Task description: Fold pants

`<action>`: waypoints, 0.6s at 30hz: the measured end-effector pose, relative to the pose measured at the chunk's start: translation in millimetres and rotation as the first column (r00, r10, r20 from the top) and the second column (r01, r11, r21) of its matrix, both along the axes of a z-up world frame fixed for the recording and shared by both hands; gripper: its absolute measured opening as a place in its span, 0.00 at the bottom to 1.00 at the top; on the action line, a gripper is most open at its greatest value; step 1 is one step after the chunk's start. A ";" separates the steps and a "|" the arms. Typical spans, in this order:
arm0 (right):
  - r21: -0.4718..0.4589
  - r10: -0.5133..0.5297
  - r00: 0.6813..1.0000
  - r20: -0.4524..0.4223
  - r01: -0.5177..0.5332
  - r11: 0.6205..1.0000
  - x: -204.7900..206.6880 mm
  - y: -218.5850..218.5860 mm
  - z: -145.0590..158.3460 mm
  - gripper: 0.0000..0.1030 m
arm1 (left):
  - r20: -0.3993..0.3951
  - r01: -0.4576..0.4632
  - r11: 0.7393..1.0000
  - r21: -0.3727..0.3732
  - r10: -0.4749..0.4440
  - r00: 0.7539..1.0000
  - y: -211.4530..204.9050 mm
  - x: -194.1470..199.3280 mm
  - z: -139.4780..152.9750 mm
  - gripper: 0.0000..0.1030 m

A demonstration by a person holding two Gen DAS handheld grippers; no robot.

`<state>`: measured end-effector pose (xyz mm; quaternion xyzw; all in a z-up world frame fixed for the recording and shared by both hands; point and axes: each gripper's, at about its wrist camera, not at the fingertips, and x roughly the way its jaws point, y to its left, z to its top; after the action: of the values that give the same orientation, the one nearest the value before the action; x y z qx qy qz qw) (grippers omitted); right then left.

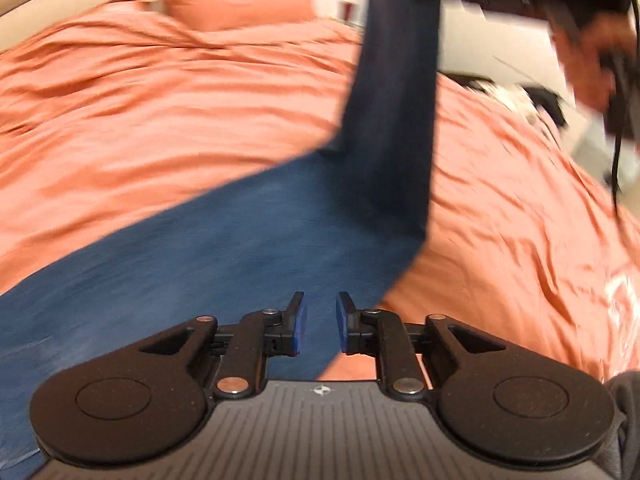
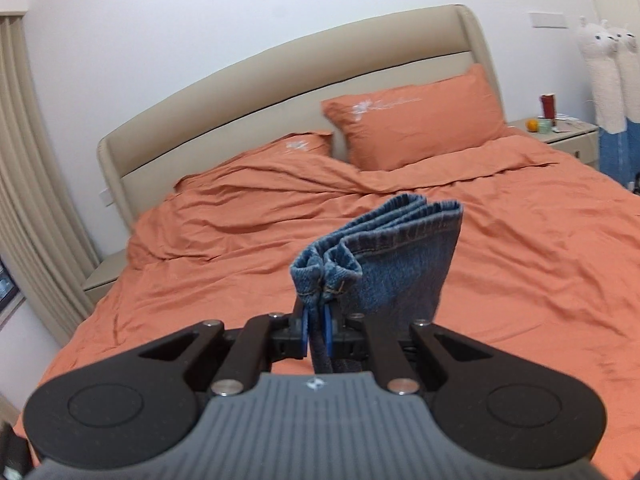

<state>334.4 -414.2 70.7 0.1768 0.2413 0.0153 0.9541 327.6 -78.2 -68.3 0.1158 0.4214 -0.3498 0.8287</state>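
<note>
Right tongs [image 2: 316, 330] are clenched on the hem end of the pants [image 2: 384, 256], w/ several denim layers bunched between the blue pads at centre-bottom of the right wrist view. In the left wrist view that same leg end hangs from the upper right of frame, and the rest of the pants [image 1: 224, 240] runs down to lie flat across the orange bed [image 1: 140, 120] toward lower left. Left tongs [image 1: 318, 326] are released, pads apart w/ nothing between them, hovering over the denim at bottom centre.

Risks, as I judge them:
- The grip sits close to the hem edge. Denim is heavy, so the lifted leg's weight could pull layers out of the pads, esp. the outer ones; the fold then comes down uneven.
- Left tongs pin nothing, so carrying the hem over may drag the whole garment across the bed instead of creasing it, and the crease line wanders.
- The duvet is rumpled and soft; the folded stack may land skewed or ride up on a wrinkle.
- Left view is blurred, so exactly where the waistband lies I can't tell. Alignment of hem to waist is a guess until it's in sight.
</note>
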 end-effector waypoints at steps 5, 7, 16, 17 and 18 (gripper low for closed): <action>0.012 0.092 0.995 -0.024 -0.092 0.996 17.5 72.5 -24.5 0.03 | 0.020 -0.166 0.985 -0.039 0.167 0.986 69.2 7.2 25.7 0.37; 0.034 0.129 0.990 -0.053 -0.128 0.991 23.3 98.2 -46.6 0.03 | 0.015 -0.229 0.972 -0.045 0.229 0.973 89.0 11.4 23.7 0.44; 0.051 0.296 0.896 -0.331 -0.296 0.954 22.4 197.6 -182.1 0.03 | -0.159 -0.357 0.929 -0.098 0.340 0.927 137.2 34.9 -21.2 0.58; 0.043 0.307 0.880 -0.362 -0.314 0.949 21.2 202.4 -191.8 0.03 | -0.178 -0.363 0.925 -0.111 0.341 0.923 140.2 37.7 -26.6 0.64; 0.030 0.313 0.865 -0.393 -0.328 0.944 20.3 206.2 -199.9 0.03 | -0.197 -0.371 0.920 -0.126 0.344 0.918 141.3 40.2 -31.9 0.67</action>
<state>354.7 -208.1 -129.2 0.1156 0.4536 0.1334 0.8736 367.8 63.2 -100.2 -0.0610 0.4754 -0.2335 0.8460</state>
